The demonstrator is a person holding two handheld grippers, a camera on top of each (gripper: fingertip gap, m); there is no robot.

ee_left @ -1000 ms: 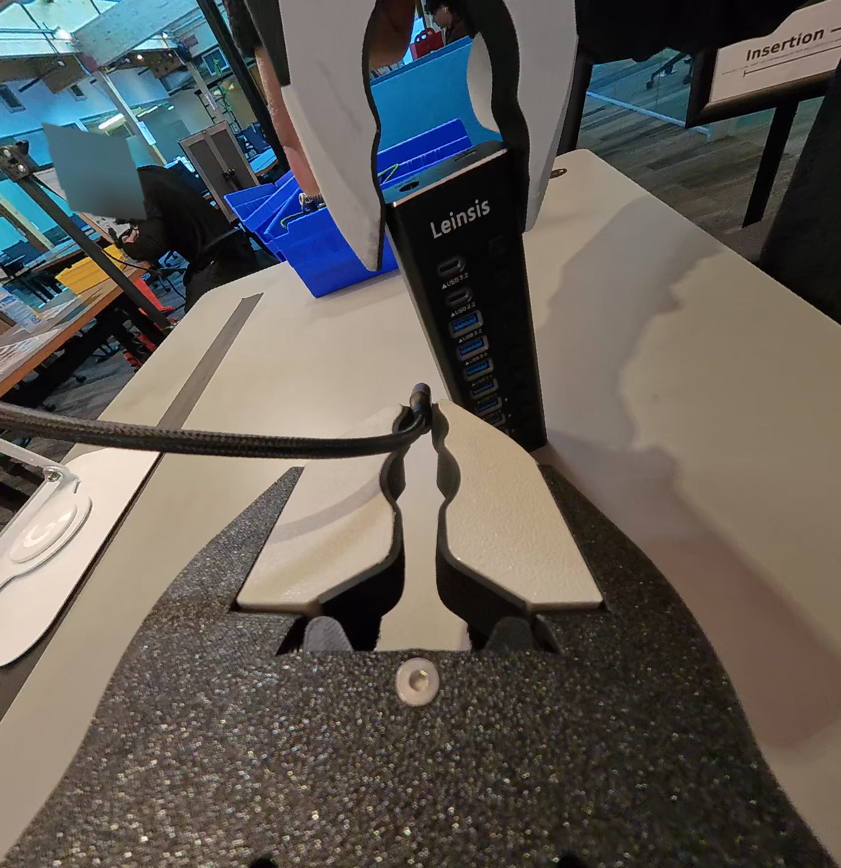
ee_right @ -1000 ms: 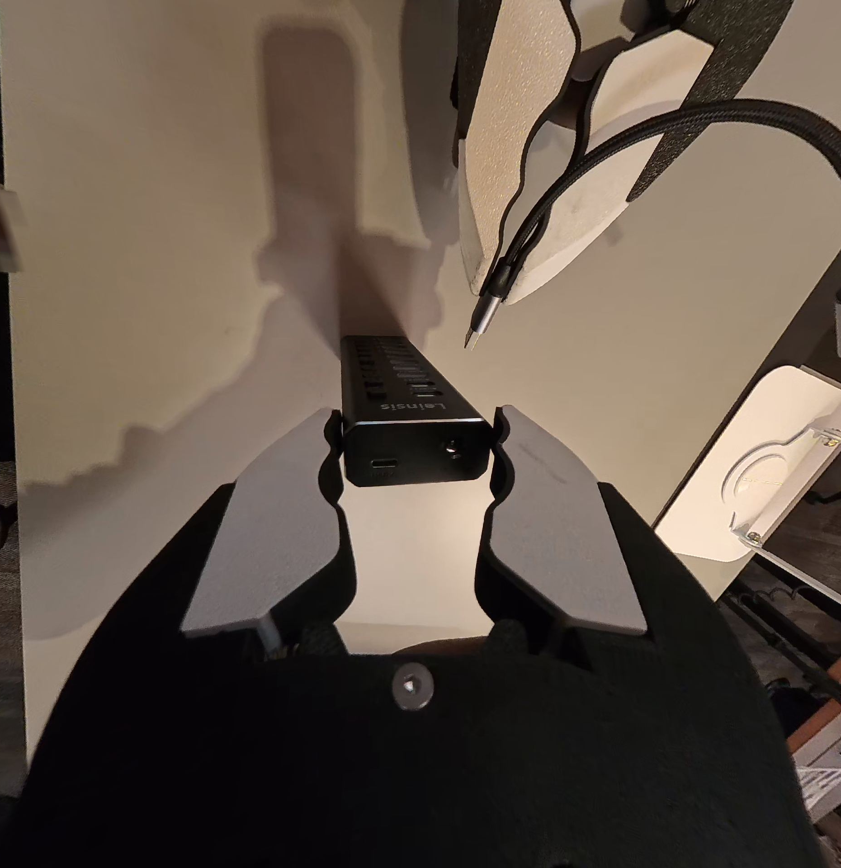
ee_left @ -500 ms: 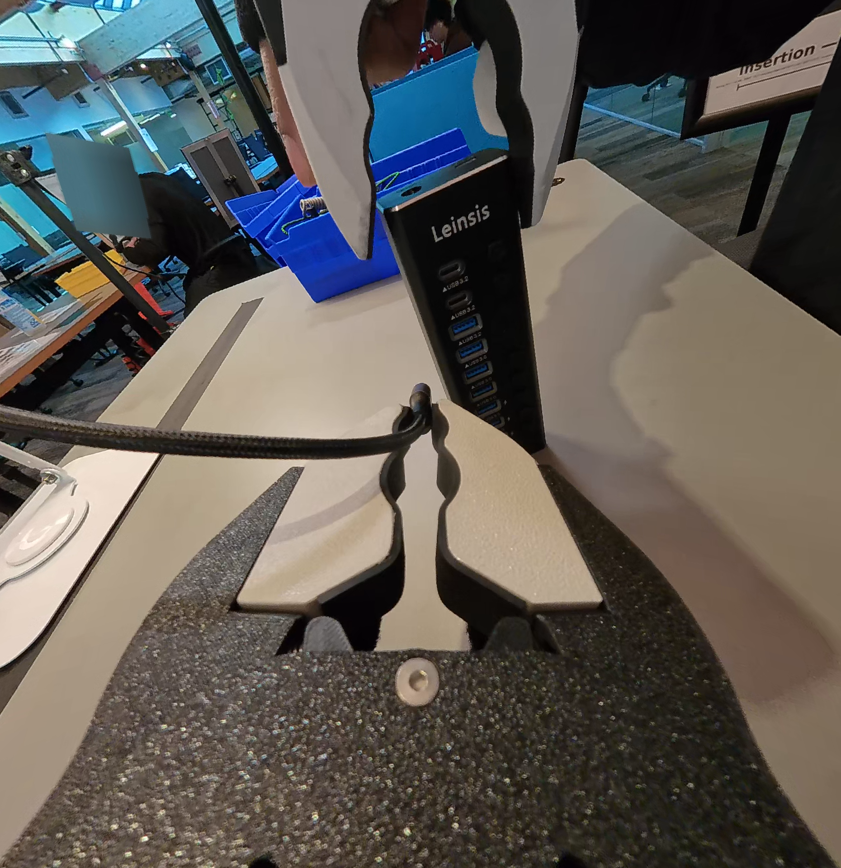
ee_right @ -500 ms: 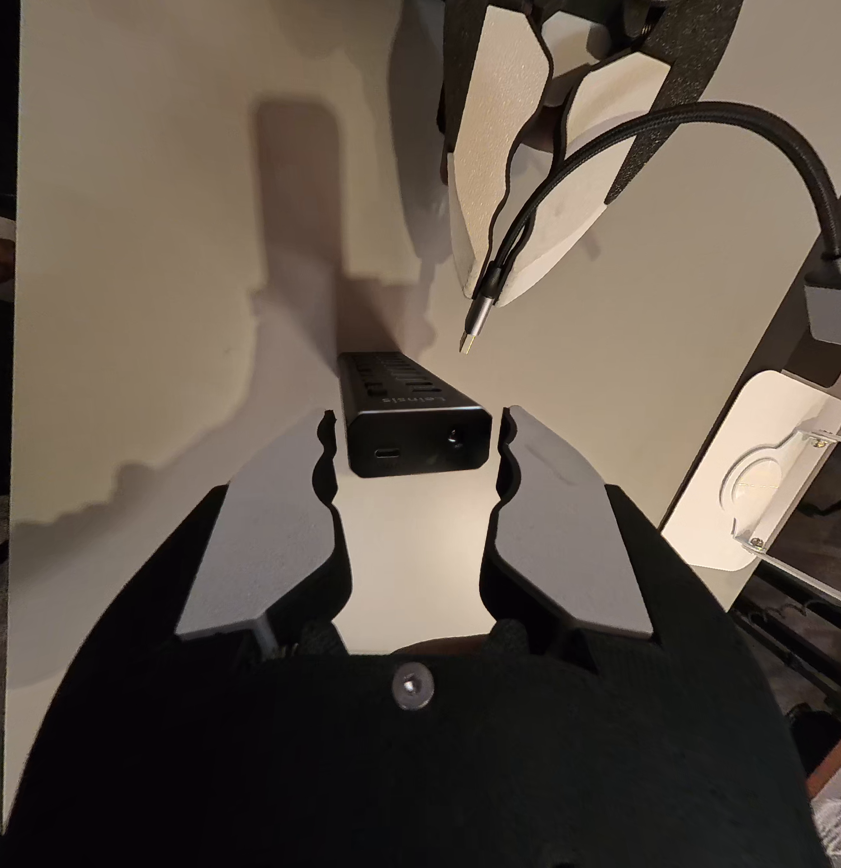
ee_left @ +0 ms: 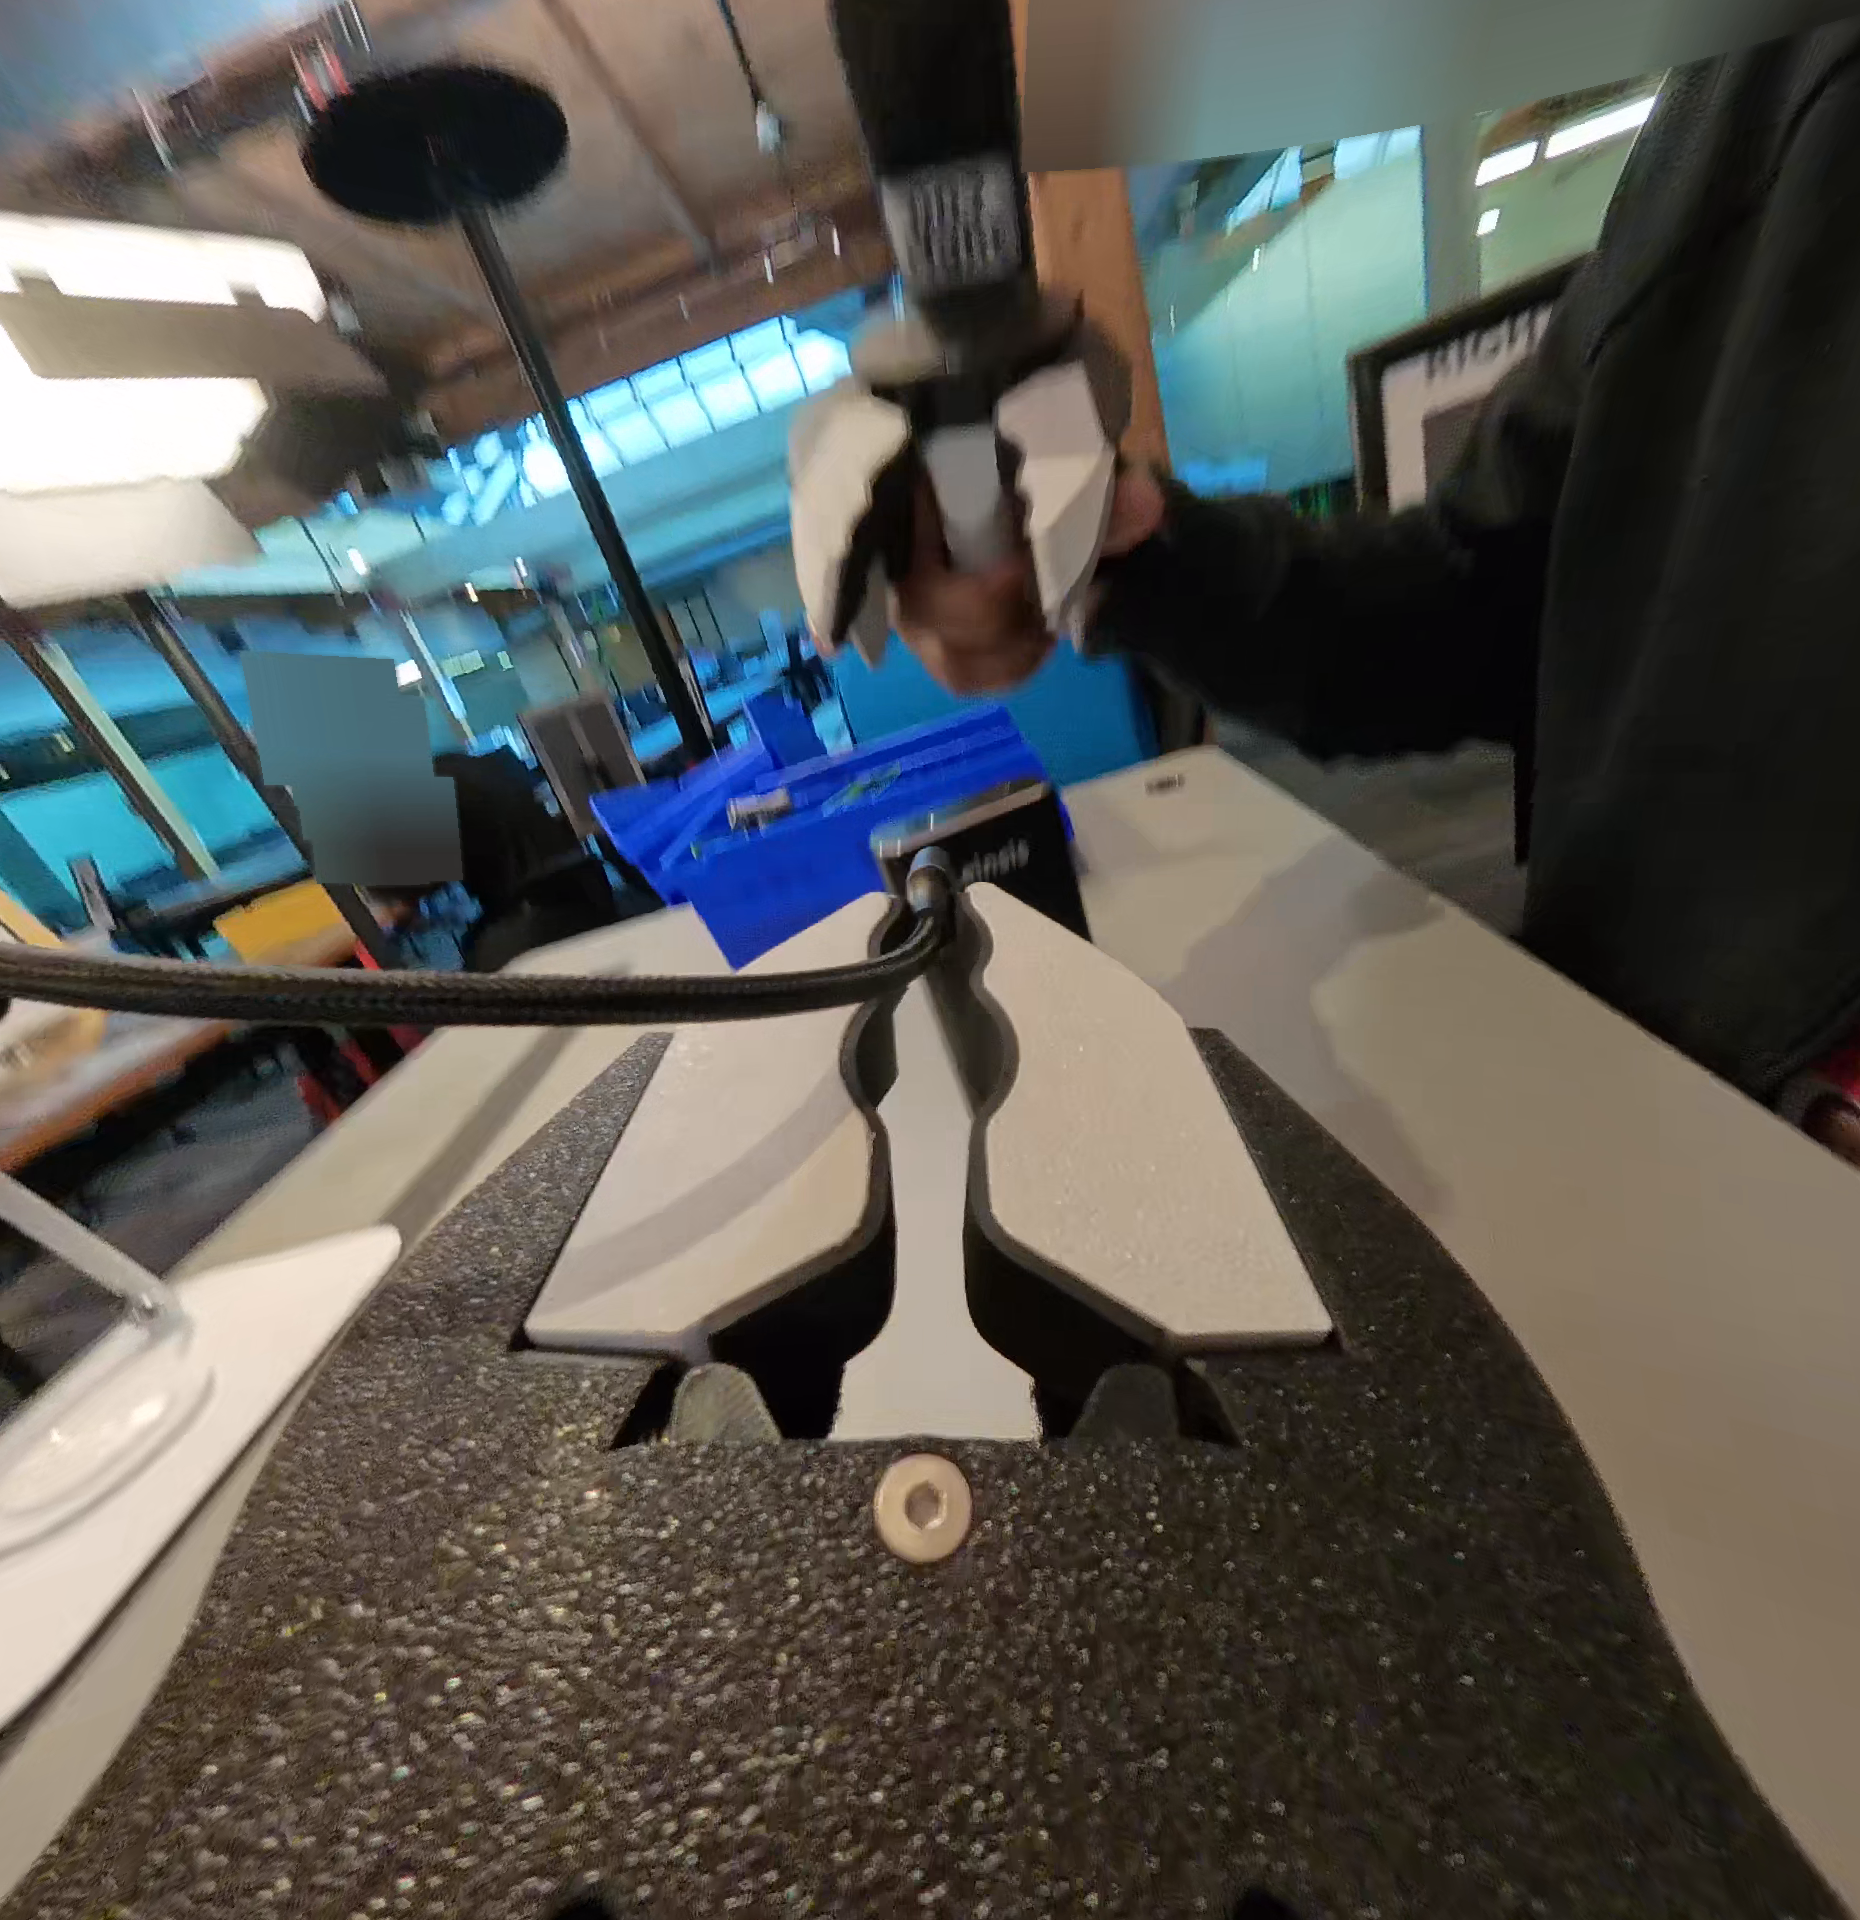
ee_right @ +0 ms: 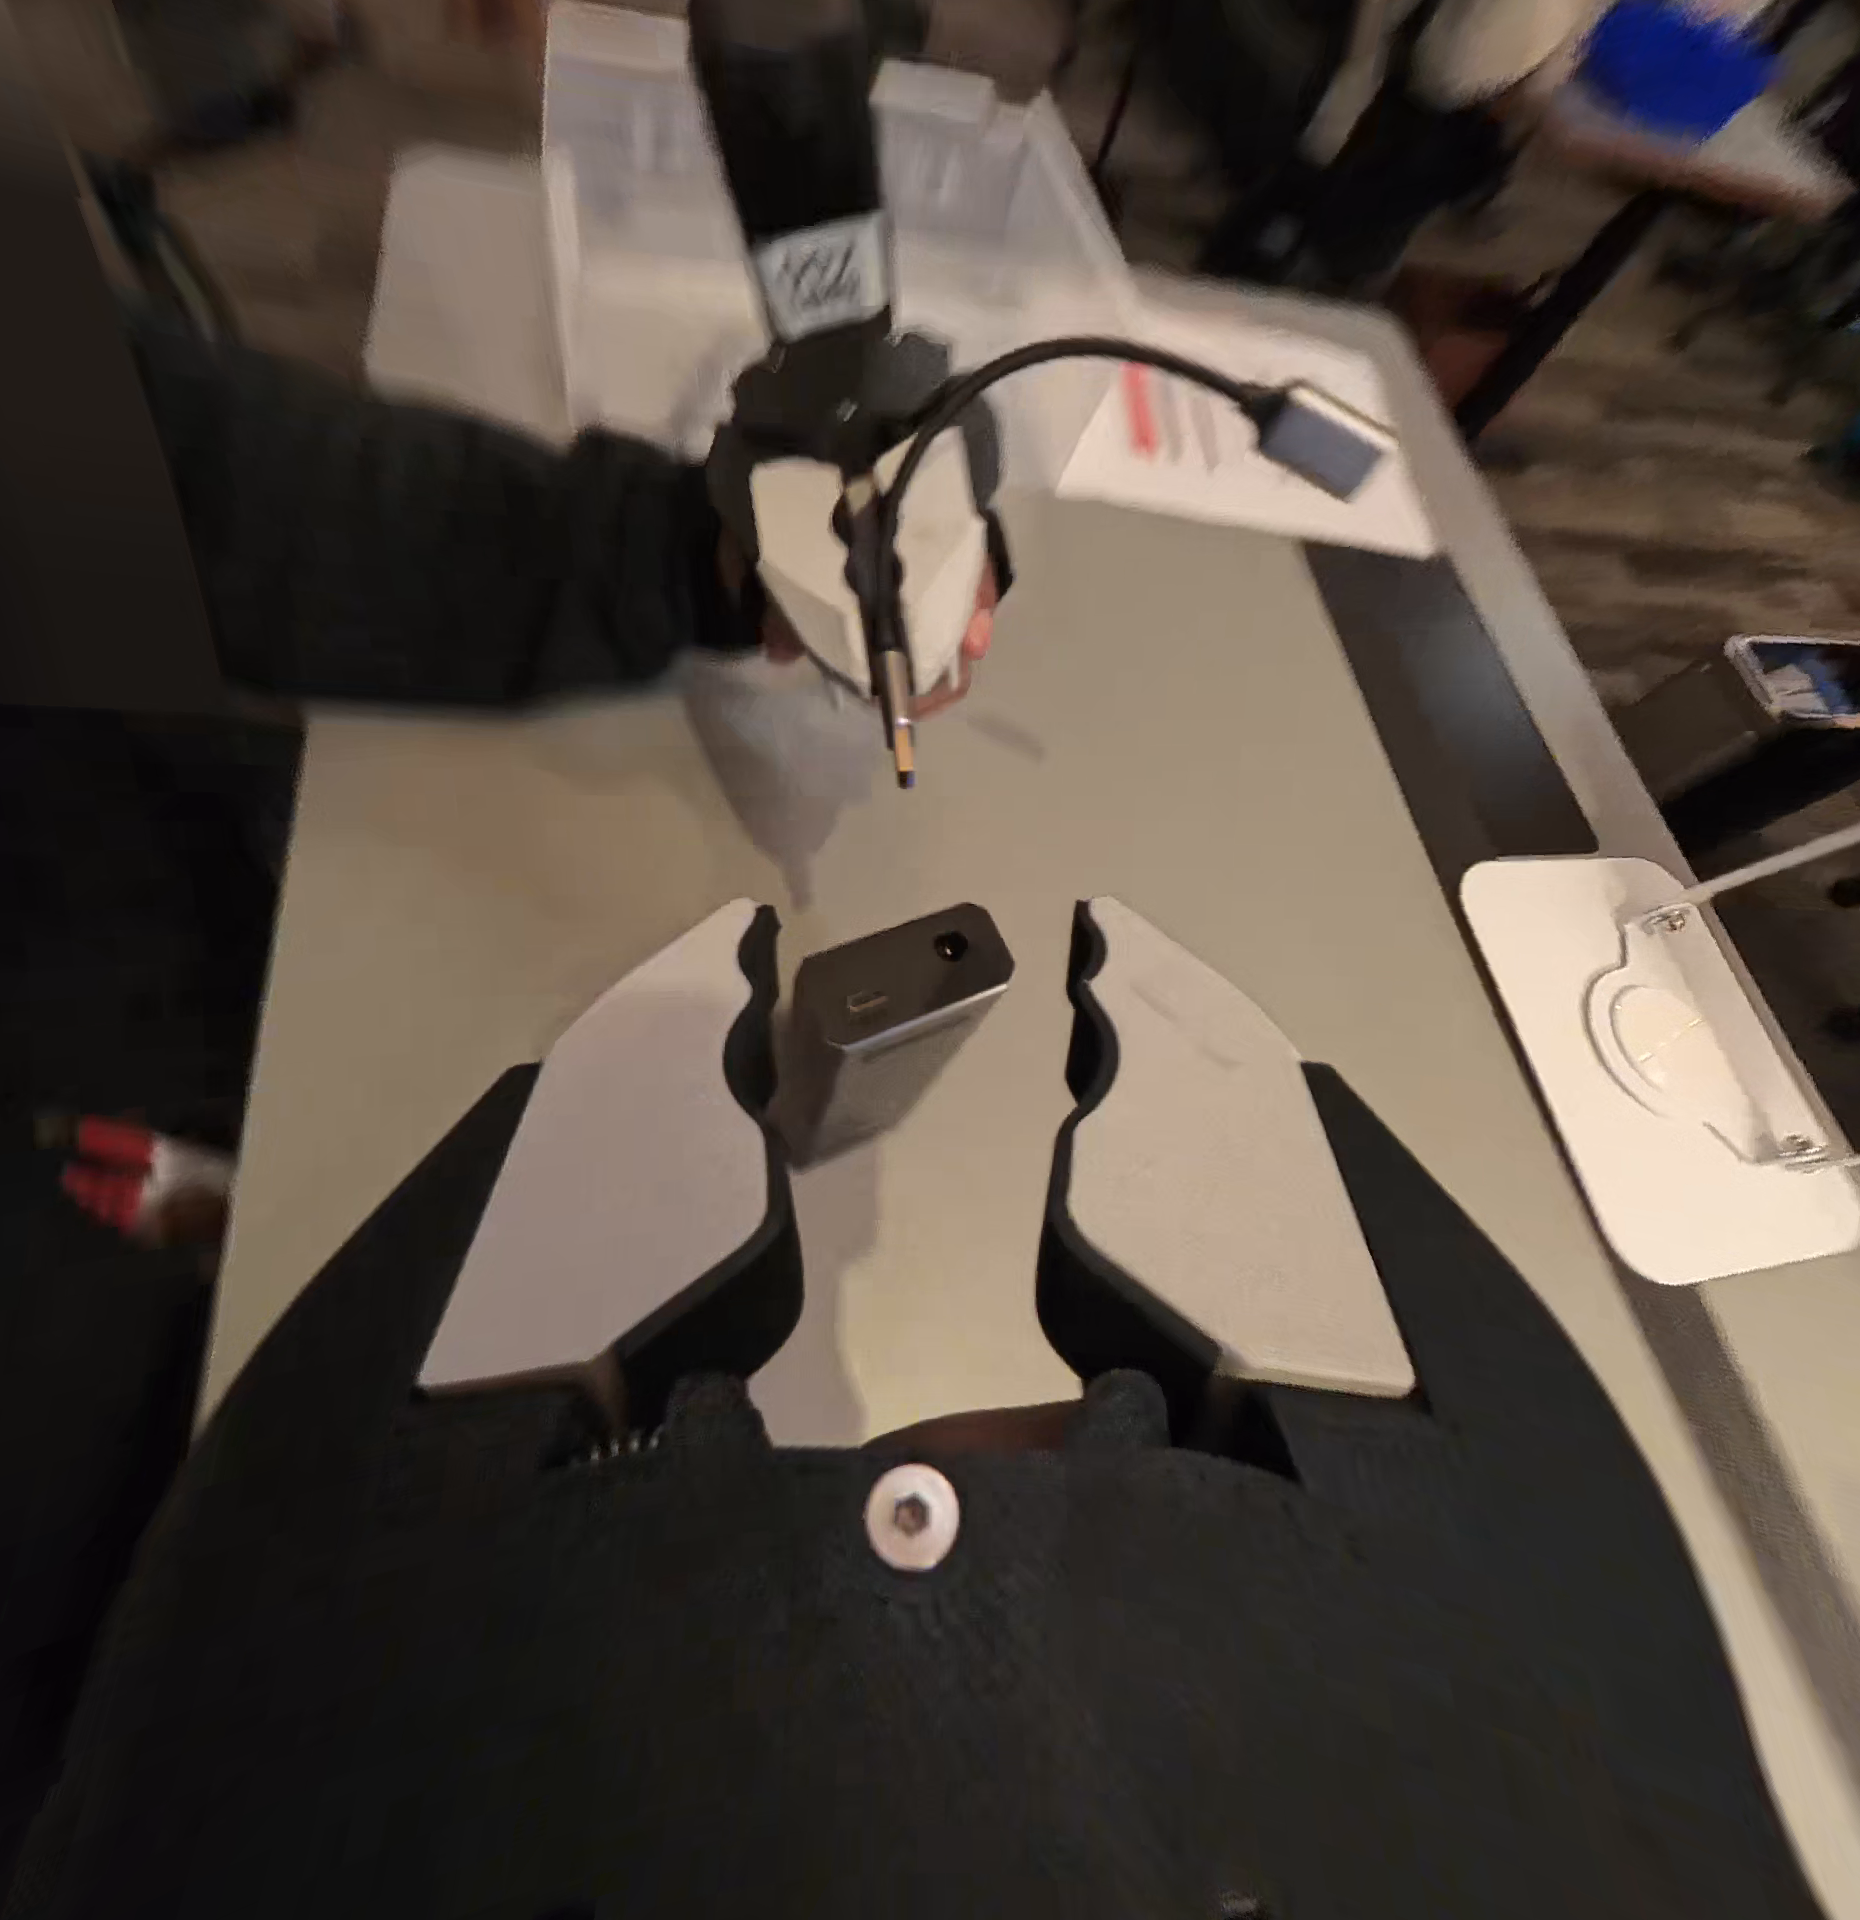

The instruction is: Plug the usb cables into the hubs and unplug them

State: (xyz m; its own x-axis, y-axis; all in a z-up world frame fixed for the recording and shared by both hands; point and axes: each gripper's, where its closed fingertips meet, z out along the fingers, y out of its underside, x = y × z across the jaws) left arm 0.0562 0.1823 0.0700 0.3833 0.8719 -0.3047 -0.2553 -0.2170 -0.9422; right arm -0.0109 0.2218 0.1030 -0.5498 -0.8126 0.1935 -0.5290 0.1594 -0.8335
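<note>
A black USB hub [ee_right: 884,1029] stands on end on the grey table [ee_right: 1165,779], free of both grippers. My right gripper [ee_right: 921,925] is open and hovers above the hub, with a finger on either side of its top end. In the left wrist view the right gripper [ee_left: 957,613] shows high up and blurred. My left gripper [ee_left: 931,909] is shut on a black braided USB cable [ee_left: 438,997], with the hub [ee_left: 1009,857] just behind its tips. In the right wrist view the left gripper [ee_right: 890,665] holds the cable's plug [ee_right: 902,732] pointing down, above and beyond the hub.
The cable's free end is a grey connector block [ee_right: 1326,447] hanging in the air. A white mounting plate [ee_right: 1674,1060] lies at the table's right edge, and a white sheet [ee_right: 1217,468] farther back. Blue bins [ee_left: 801,842] stand beyond the table. A person's dark sleeve [ee_left: 1321,623] reaches in.
My right gripper opened, let go of the hub and rose away from it. My left gripper drew back and up with the cable. The hub stays standing.
</note>
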